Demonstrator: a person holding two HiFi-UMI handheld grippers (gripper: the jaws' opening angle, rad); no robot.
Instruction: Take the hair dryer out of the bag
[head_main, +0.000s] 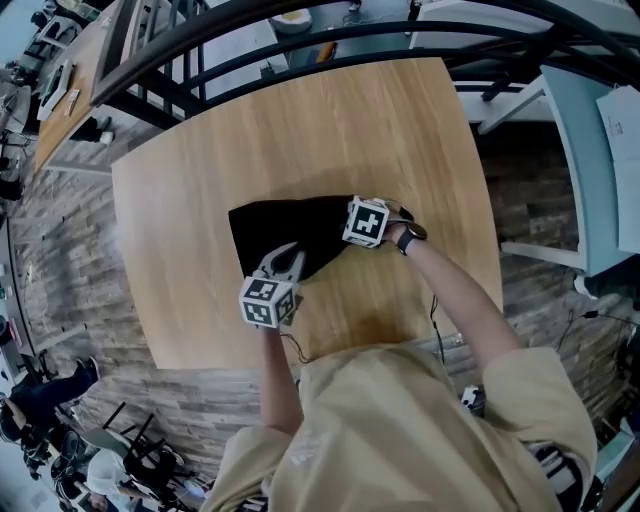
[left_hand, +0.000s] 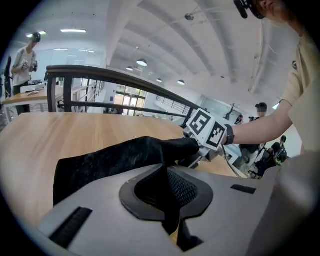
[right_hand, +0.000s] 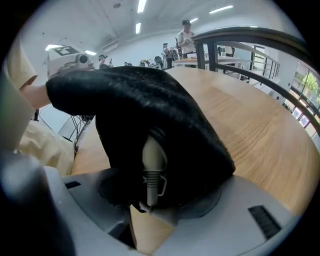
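A black fabric bag (head_main: 288, 232) lies on the round wooden table (head_main: 300, 120). My left gripper (head_main: 288, 264) is at the bag's near edge; in the left gripper view its jaws (left_hand: 167, 200) are shut on a fold of the black bag (left_hand: 115, 160). My right gripper (head_main: 345, 240) is at the bag's right end, jaws spread wide. In the right gripper view (right_hand: 150, 200) the bag's (right_hand: 150, 110) mouth sits between them, and the grey end of the hair dryer (right_hand: 152, 160), with its ribbed cord collar, pokes out. The rest of the dryer is hidden inside.
A dark metal railing (head_main: 330, 35) curves behind the table's far edge. A white desk (head_main: 600, 160) stands to the right. People stand in the background (right_hand: 186, 35). The right gripper's marker cube (left_hand: 207, 129) shows beyond the bag.
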